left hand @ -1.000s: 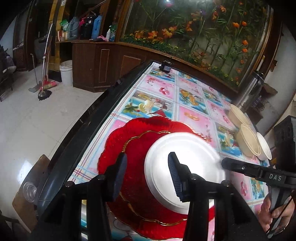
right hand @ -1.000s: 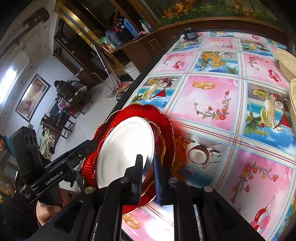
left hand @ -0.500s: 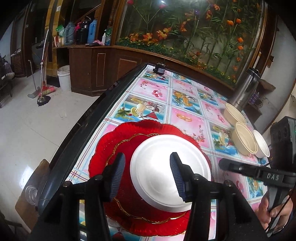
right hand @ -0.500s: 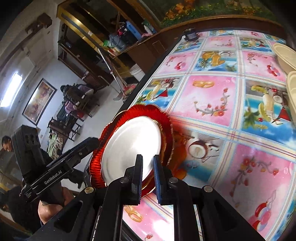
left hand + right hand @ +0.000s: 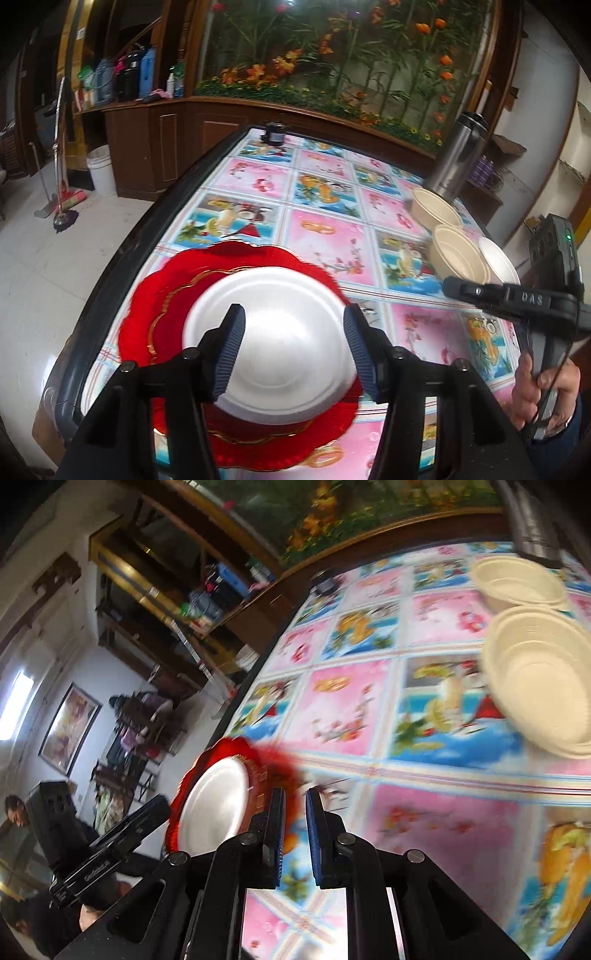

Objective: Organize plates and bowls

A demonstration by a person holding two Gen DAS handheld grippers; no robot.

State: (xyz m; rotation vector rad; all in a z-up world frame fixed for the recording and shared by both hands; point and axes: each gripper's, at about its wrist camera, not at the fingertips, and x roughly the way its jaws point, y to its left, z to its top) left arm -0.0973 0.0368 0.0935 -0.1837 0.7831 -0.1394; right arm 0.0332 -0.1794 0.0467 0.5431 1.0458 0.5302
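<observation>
Having just been widening the left claw (image 5: 293, 345) over the white plate (image 5: 273, 343) (resting on red plates (image 5: 155, 325), nothing pinched); right claw (image 5: 294, 825) pressed together, probably heading to bowls (image 5: 543, 686) next.

Daylight enters from a window (image 5: 16, 705) at nine o'clock — the right view smears with motion blur, fisheye edges dark.
</observation>
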